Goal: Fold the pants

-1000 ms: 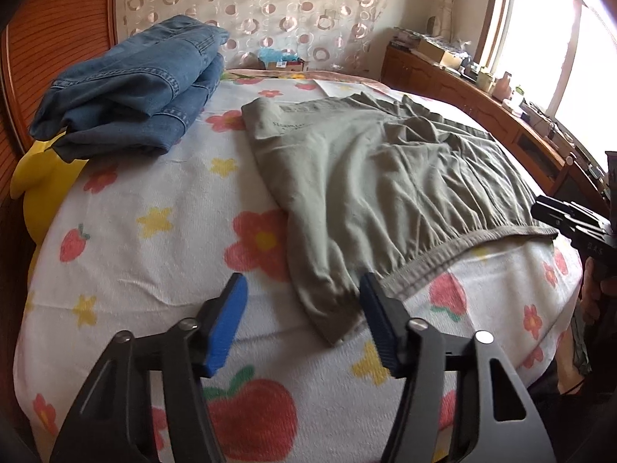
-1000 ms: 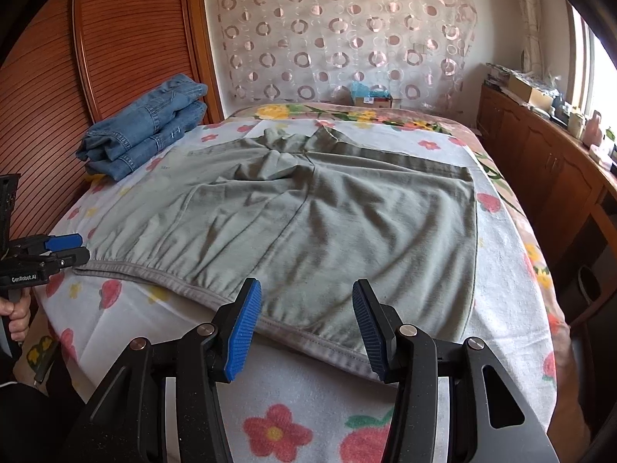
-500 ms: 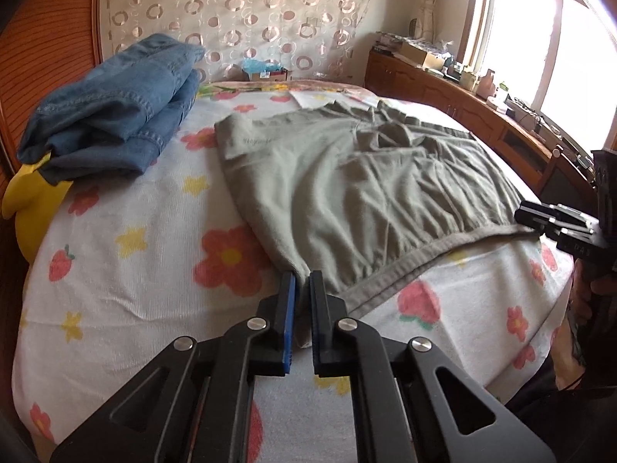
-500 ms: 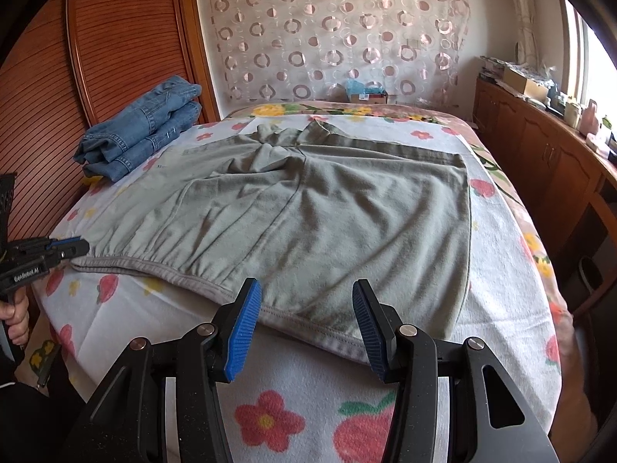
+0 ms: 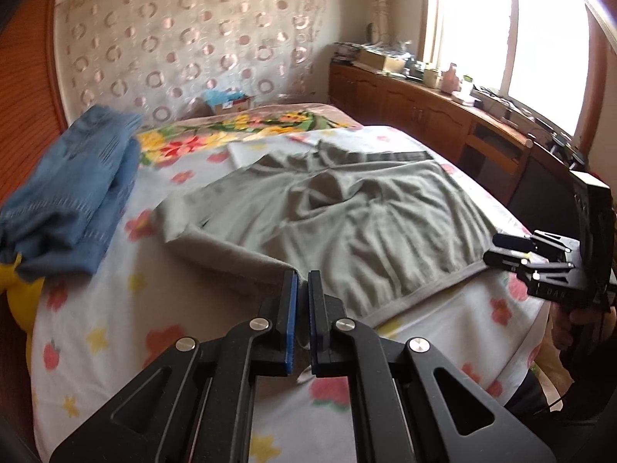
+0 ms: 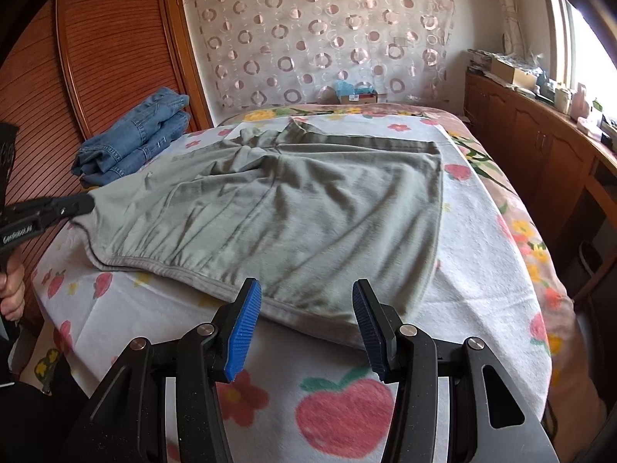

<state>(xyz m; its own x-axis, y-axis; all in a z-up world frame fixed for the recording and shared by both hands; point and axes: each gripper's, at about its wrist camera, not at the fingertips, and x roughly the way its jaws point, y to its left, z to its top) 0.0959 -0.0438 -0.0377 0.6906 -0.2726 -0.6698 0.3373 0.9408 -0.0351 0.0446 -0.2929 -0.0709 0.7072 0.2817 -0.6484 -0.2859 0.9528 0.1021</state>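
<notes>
Grey-green pants [image 6: 308, 200] lie spread on the flowered bed sheet [image 6: 347, 397], waistband toward me. My left gripper [image 5: 302, 274] is shut on the left waistband corner, which is raised off the sheet with a fold [image 5: 231, 254] hanging from it. In the right wrist view the left gripper [image 6: 86, 204] shows at the left edge, holding that lifted corner. My right gripper [image 6: 304, 289] stands open just over the waistband near its right end, pads not pressing the cloth. In the left wrist view the right gripper [image 5: 491, 249] sits at the pants' right edge.
Folded blue jeans [image 6: 135, 142] are stacked at the bed's far left, beside a wooden slatted panel [image 6: 108, 46]. A yellow object [image 5: 15, 285] lies under the jeans. A wooden cabinet [image 6: 540, 154] with clutter runs along the right under the window.
The left gripper closed on the waistband corner, then lifted it up and toward the middle, pulling the cloth off the sheet. The right gripper stayed open and shifted slightly along the waistband.
</notes>
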